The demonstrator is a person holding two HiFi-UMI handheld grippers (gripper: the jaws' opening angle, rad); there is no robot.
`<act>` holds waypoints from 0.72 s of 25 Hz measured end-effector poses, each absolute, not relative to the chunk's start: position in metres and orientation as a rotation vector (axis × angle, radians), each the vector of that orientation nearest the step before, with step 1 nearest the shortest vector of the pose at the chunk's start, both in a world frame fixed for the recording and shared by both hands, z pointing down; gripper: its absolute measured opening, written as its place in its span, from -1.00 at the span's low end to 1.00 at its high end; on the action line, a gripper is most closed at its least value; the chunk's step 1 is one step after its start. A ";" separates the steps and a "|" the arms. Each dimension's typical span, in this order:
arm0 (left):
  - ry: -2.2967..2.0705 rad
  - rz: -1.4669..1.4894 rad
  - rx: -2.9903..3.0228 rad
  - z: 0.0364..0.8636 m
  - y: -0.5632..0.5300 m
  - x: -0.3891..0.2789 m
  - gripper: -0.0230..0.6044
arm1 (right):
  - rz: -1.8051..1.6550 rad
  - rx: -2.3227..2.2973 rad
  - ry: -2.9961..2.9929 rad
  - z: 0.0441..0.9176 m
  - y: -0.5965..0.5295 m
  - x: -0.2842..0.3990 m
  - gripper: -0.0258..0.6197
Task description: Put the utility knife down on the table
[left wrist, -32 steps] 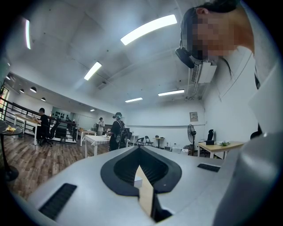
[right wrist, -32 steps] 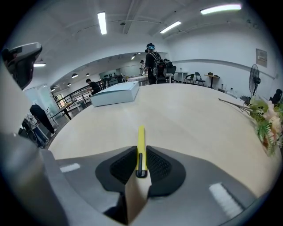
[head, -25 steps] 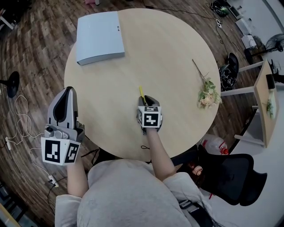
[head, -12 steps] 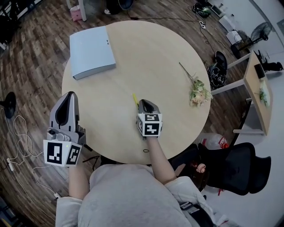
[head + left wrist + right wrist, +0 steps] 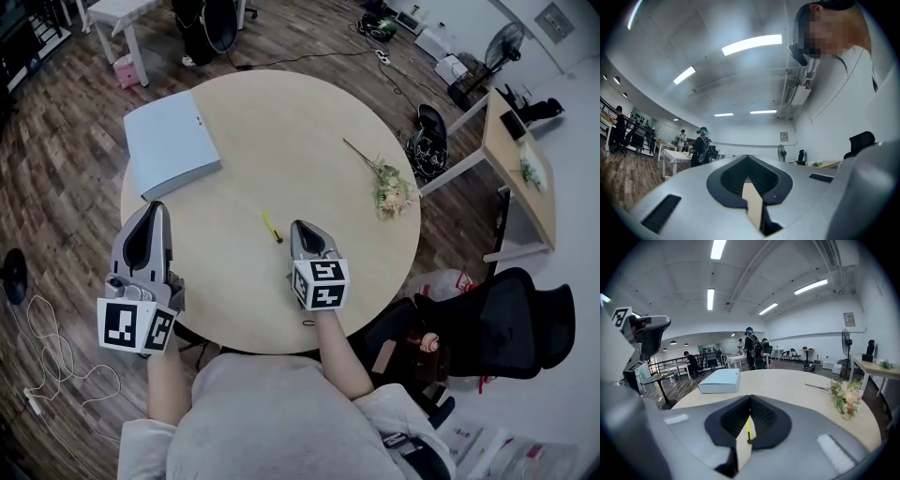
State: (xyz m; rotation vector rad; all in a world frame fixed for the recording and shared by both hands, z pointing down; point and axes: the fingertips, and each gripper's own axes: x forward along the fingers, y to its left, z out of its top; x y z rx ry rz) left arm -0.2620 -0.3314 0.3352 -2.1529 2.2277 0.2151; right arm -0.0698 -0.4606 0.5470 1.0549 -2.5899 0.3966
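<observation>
the utility knife (image 5: 271, 227) lies flat on the round table (image 5: 309, 122), free of both grippers. it rests just beyond and a little to the left of the right gripper (image 5: 302, 226) tips, near them but not touching. in the right gripper view the right gripper (image 5: 750, 399) has its jaws closed tip to tip with nothing held; only a thin wedge stays open lower down between the pads, and through it a yellow strip of the utility knife (image 5: 748, 430) shows against the table (image 5: 787, 385).

the left gripper (image 5: 155, 207) hangs at the near left edge of the table, well to the left of the knife. in the left gripper view the left gripper (image 5: 747, 157) also has its jaws together at the tips, empty, with a narrow slit of pale tabletop below.

nothing lies between the right jaws and the knife. far ahead and to the left of them sits a flat pale blue box (image 5: 172, 143) (image 5: 721, 380). ahead and to the right, well apart, lies a flower sprig (image 5: 384, 187) (image 5: 843, 397) with its stem pointing away. beyond the table's right side stand a wooden side table (image 5: 520, 178) and a black office chair (image 5: 506, 328). a white cable (image 5: 47, 366) trails on the wooden floor to the left of the left gripper.
</observation>
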 end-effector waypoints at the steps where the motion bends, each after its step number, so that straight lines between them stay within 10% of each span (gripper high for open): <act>1: 2.213 0.222 -2.163 0.334 -0.332 -0.261 -0.90 | 0.385 1.073 -2.600 0.541 -0.459 -0.067 -0.89; 18: 1.965 0.293 -2.327 0.307 -0.324 -0.238 -0.90 | 0.188 1.404 -2.724 0.424 -0.410 -0.021 -0.89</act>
